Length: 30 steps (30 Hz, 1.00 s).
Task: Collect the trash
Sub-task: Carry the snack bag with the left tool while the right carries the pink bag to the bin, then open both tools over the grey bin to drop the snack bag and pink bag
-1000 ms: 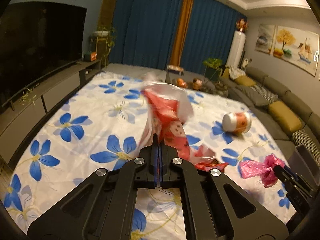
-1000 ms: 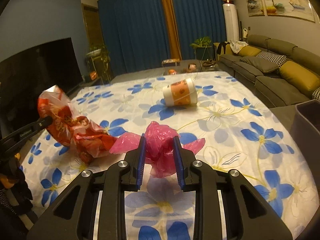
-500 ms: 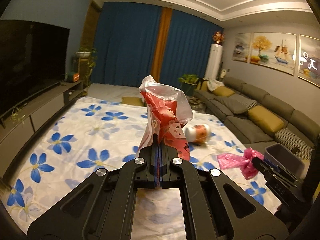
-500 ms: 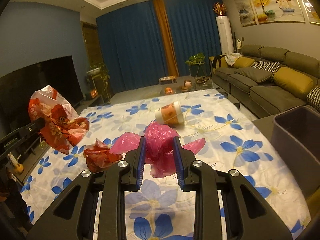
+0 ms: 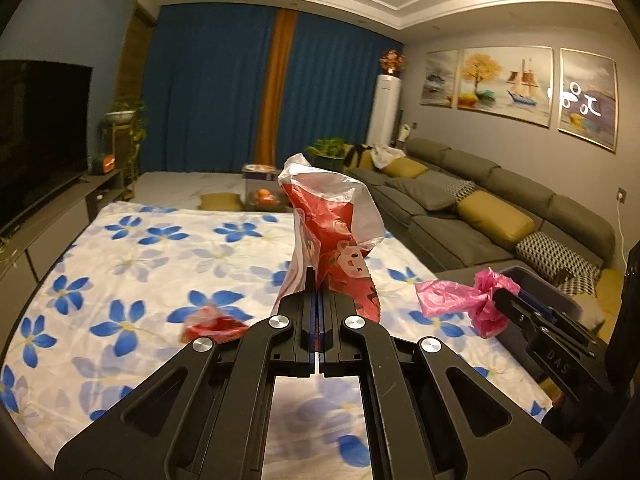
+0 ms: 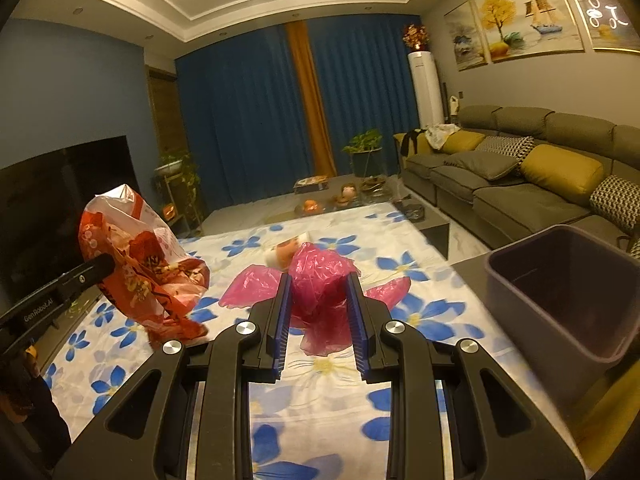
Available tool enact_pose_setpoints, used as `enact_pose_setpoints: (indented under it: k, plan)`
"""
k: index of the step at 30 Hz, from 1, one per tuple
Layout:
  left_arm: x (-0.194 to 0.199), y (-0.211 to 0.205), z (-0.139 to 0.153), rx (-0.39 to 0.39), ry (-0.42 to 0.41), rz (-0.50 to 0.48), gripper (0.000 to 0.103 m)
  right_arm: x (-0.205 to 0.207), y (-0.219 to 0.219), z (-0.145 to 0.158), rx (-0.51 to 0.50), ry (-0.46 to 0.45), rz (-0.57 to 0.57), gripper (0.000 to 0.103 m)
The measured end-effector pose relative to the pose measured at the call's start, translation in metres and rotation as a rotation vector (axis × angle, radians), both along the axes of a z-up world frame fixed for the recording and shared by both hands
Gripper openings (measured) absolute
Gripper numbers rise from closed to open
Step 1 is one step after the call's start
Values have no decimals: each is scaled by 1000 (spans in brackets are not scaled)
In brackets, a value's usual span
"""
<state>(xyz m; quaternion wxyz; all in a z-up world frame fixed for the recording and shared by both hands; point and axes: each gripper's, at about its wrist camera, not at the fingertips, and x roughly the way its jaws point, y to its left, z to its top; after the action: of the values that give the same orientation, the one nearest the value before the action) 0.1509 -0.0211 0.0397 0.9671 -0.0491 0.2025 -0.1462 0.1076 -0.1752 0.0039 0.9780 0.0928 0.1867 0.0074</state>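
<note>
My left gripper (image 5: 317,286) is shut on a red and white printed plastic bag (image 5: 334,232) and holds it up above the flowered cloth (image 5: 132,264). The bag also shows at the left of the right wrist view (image 6: 140,264). My right gripper (image 6: 318,300) is shut on a crumpled pink plastic bag (image 6: 318,280), lifted above the cloth; it also shows in the left wrist view (image 5: 464,298). A dark purple bin (image 6: 568,292) stands right of the right gripper. A crumpled red wrapper (image 5: 212,322) lies on the cloth. A paper cup (image 6: 284,254) lies on its side behind the pink bag.
A grey sofa (image 5: 480,216) with yellow cushions runs along the right. A TV (image 5: 36,136) on a low cabinet stands at the left. Blue curtains, plants and a low table with fruit (image 6: 340,196) are at the far end.
Both grippers have risen and swung right with their bags. The bin has come closer in the right wrist view. The red wrapper has dropped off the bag and stays on the cloth.
</note>
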Motion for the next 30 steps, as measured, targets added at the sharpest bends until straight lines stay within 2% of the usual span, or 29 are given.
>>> enact_pose_setpoints:
  k: [14,30]
  plan:
    - [4,-96,2,33,-8,-171,0,-18,-66,8,-17,-24,-132,28]
    - [9,-218,11,33,-47,-406,0,-35,-162,17,-33,-53,-368,28]
